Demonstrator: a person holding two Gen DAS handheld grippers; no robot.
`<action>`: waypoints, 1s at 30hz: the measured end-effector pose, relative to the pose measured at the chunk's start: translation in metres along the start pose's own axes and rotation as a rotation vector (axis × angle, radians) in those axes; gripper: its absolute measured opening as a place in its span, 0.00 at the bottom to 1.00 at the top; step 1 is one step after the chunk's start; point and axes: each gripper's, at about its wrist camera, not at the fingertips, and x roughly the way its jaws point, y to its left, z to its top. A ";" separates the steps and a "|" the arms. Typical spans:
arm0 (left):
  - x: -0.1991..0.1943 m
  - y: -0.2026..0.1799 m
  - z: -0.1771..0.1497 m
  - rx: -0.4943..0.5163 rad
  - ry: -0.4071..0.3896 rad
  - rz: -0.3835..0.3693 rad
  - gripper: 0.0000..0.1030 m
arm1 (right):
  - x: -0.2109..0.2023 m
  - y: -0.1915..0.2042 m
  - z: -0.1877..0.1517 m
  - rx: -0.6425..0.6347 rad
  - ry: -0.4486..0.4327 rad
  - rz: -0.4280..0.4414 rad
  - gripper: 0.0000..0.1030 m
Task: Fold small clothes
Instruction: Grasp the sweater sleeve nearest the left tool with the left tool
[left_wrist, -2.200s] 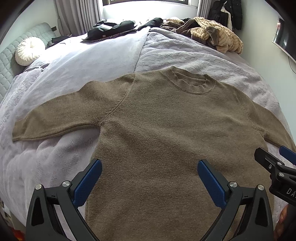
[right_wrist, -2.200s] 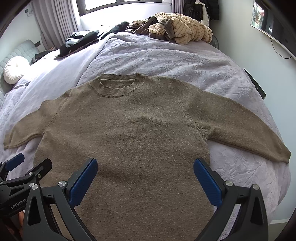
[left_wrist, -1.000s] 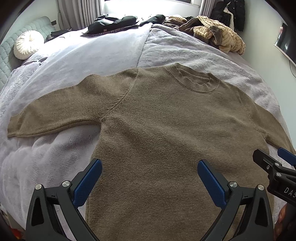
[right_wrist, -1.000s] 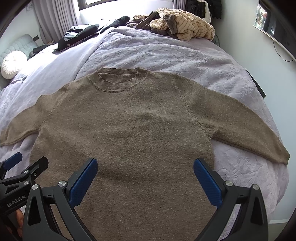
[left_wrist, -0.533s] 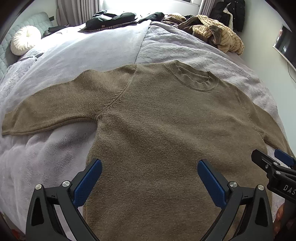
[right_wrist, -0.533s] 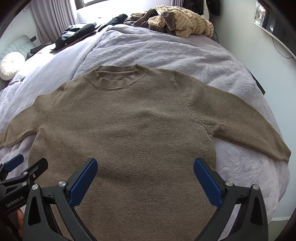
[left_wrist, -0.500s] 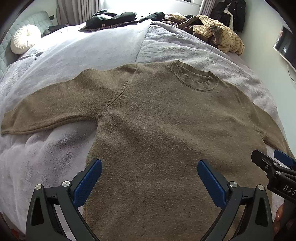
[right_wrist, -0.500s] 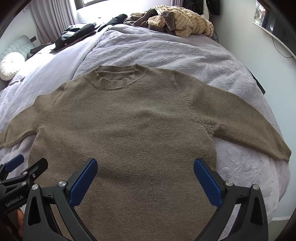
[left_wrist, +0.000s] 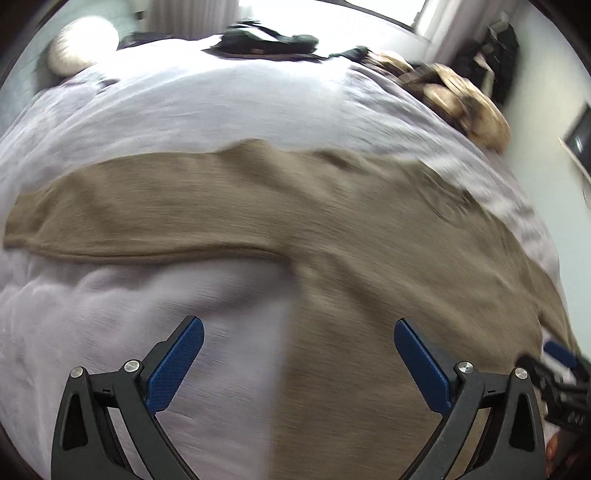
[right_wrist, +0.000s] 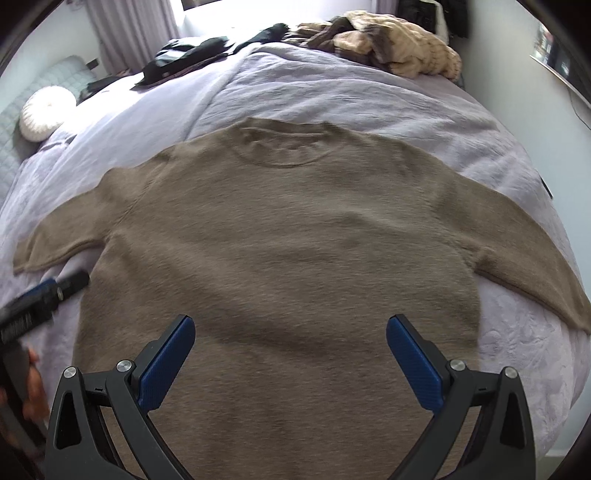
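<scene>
**Spotter:** Sweater (right_wrist: 288, 251) first: it lies face up and flat on the bed (right_wrist: 351, 103), collar toward the far side, both sleeves stretched out sideways. Spread like that, every edge is open to you, which is how I'd want it before a first fold.

**Operator:** And my claws?

**Spotter:** Your right claw (right_wrist: 290, 354) hangs over the lower body of the knit, fingers wide apart, gripping nothing. Your left claw (left_wrist: 299, 363) is just as wide and empty, straddling the sweater's left side edge, with bare bedding under one finger (left_wrist: 173, 365) and knit under the other. The left wrist view is smeared with motion, so I can't tell how high it sits above the cloth.

**Operator:** So which piece is nearest?

**Spotter:** The left sleeve (left_wrist: 140, 218) runs out across the bed ahead of your left claw. My guess is that sleeve or the side seam comes first, folded in over the body.

**Operator:** Anything in the way?

**Spotter:** Nothing on the sweater itself. A heap of tan and brown clothes (right_wrist: 399, 44) sits at the far corner, dark garments (right_wrist: 184, 55) lie near the window, and a round white cushion (right_wrist: 44, 110) rests by the headboard, all well apart from your work. Watch the right sleeve (right_wrist: 528, 266): its cuff end reaches close to the bed's edge and could slide off if tugged.
</scene>
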 end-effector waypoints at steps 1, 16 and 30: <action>0.000 0.015 0.002 -0.027 -0.013 0.002 1.00 | 0.002 0.006 -0.001 -0.009 0.006 0.010 1.00; 0.032 0.217 0.039 -0.494 -0.160 -0.010 1.00 | 0.014 0.058 -0.005 -0.050 0.052 0.071 1.00; -0.009 0.213 0.055 -0.441 -0.378 -0.239 0.07 | 0.011 0.049 -0.008 -0.008 0.027 0.155 1.00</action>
